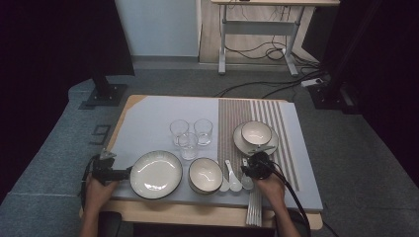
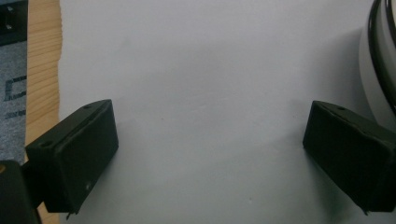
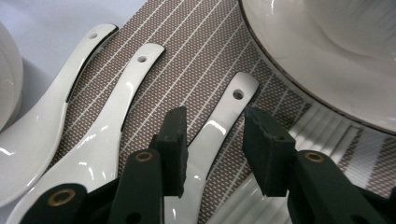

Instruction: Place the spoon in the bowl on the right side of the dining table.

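Observation:
Three white ceramic spoons lie side by side on the striped brown placemat (image 3: 196, 51). My right gripper (image 3: 215, 121) hangs low over the rightmost spoon (image 3: 219, 126), one black jaw on each side of its handle; narrow gaps show beside the pads, so it is open. In the high view the right gripper (image 1: 252, 165) sits just in front of a small plate (image 1: 269, 144) that carries a bowl (image 1: 255, 132). My left gripper (image 1: 116, 173) rests at the table's left, open, with bare grey mat between its jaws (image 2: 210, 130). The large plate's rim (image 2: 380, 56) lies just past its right jaw.
A large white plate (image 1: 156, 174) and a dark-rimmed bowl (image 1: 205, 174) stand along the front edge. Three clear glasses (image 1: 190, 134) cluster at mid-table. Pale ridged sticks (image 1: 254, 207) lie at the front edge under my right hand. Bare mat lies at the far left.

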Demonstrator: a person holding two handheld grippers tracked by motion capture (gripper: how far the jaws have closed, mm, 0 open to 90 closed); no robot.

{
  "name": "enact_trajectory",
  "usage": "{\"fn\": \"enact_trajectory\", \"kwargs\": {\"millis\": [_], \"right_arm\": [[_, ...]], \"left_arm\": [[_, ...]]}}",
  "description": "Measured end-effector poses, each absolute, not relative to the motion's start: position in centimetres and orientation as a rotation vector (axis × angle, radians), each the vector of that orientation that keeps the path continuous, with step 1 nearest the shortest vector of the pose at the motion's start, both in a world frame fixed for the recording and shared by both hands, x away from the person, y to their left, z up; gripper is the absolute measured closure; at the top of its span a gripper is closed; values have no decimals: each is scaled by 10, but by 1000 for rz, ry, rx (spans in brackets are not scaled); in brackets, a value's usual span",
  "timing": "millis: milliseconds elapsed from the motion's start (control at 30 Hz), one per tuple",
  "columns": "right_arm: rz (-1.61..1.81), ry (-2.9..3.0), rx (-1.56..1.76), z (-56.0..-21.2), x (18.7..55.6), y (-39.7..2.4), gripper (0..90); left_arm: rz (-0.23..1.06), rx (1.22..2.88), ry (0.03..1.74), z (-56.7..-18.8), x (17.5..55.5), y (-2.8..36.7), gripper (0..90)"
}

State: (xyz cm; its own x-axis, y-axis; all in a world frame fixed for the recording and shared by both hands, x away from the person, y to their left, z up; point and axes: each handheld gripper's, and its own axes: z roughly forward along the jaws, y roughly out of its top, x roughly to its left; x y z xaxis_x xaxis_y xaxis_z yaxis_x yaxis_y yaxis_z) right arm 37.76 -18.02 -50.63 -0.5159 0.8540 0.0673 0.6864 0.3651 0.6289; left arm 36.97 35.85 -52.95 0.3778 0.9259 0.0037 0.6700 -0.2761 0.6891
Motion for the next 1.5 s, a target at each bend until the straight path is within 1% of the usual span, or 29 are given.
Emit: {"fn": "enact_trajectory", "kwargs": {"millis": [100, 400, 600, 867, 1067, 1133, 1167, 1400, 1500], "right_arm": [[896, 2365, 1383, -508, 379, -179, 621], [889, 2350, 1421, -510, 381, -178, 624], [896, 2344, 1473, -511, 382, -174, 646], [870, 2335, 1444, -511, 381, -168, 674], [854, 2331, 1424, -512, 381, -162, 710], [824, 2325, 1403, -512, 381, -161, 768], [826, 2323, 1403, -512, 381, -161, 777], [823, 2332, 1396, -511, 382, -160, 791], [836, 2334, 1396, -511, 382, -158, 824]], "left_arm": [[551, 2040, 1369, -529, 370, 358, 30], [551, 2040, 1369, -529, 370, 358, 31], [551, 2040, 1369, -529, 370, 358, 30], [551, 2041, 1369, -529, 370, 358, 30], [551, 2041, 1369, -529, 370, 359, 30], [551, 2041, 1368, -529, 370, 359, 30], [551, 2041, 1369, -529, 370, 359, 30], [550, 2041, 1369, -529, 370, 359, 30], [551, 2041, 1369, -529, 370, 359, 30]]}}
